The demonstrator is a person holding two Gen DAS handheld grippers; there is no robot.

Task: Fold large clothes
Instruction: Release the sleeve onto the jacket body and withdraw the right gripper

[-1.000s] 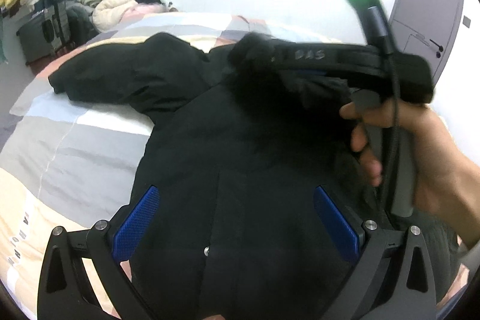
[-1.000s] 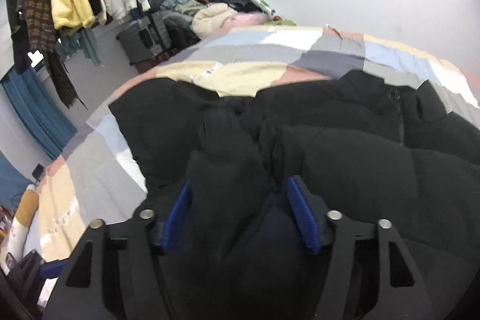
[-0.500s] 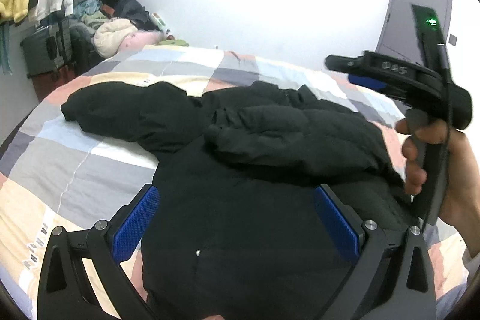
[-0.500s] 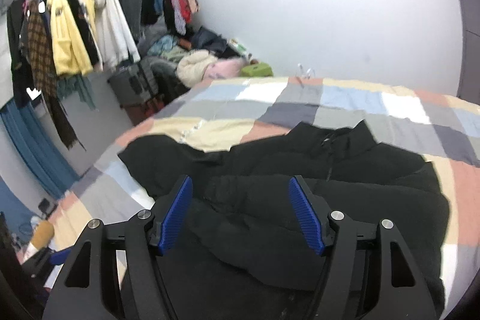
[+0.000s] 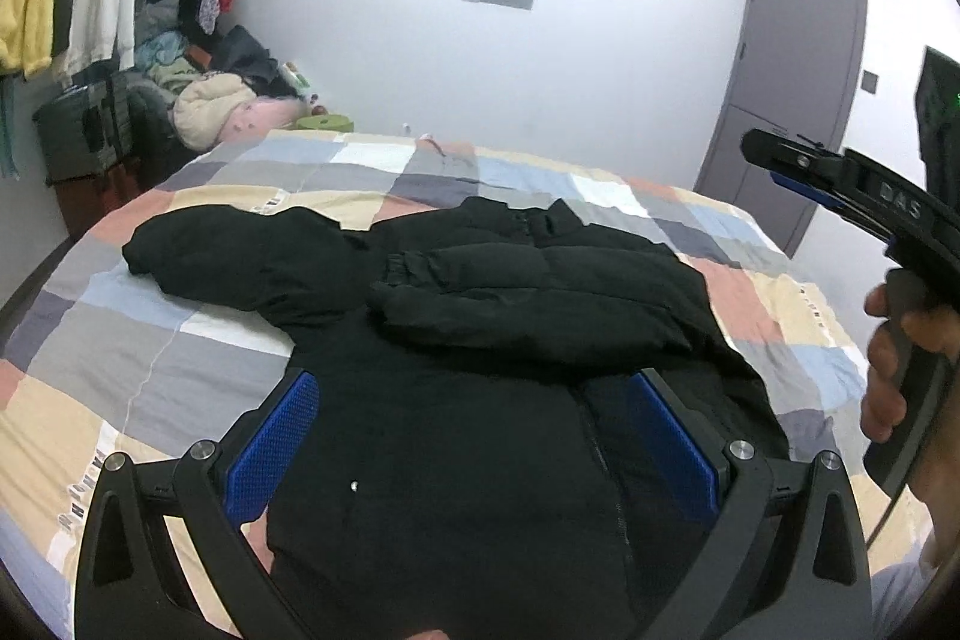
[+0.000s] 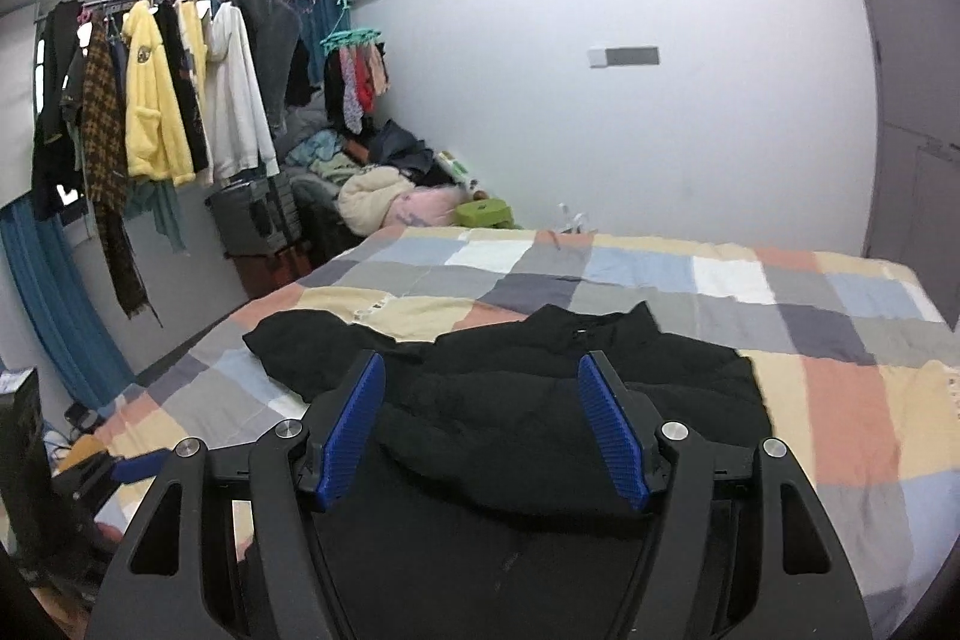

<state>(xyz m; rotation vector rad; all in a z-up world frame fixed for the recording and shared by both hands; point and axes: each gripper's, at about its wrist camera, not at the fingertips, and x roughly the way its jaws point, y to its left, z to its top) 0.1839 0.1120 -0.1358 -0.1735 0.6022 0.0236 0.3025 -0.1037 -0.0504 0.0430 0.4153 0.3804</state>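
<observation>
Right gripper has released the sleeve and withdrawn; we find both grippers apart, empty. We judge the other sleeve next on the jacket.

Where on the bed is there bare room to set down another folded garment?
The checked bedspread is bare between the black puffer jacket and the wall, and on the door side. Its outstretched sleeve crowds the clothes-rack side.

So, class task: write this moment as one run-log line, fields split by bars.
jacket: flat on bed, one sleeve folded across chest, other sleeve spread | left tool: open, empty | right tool: open, empty
</observation>
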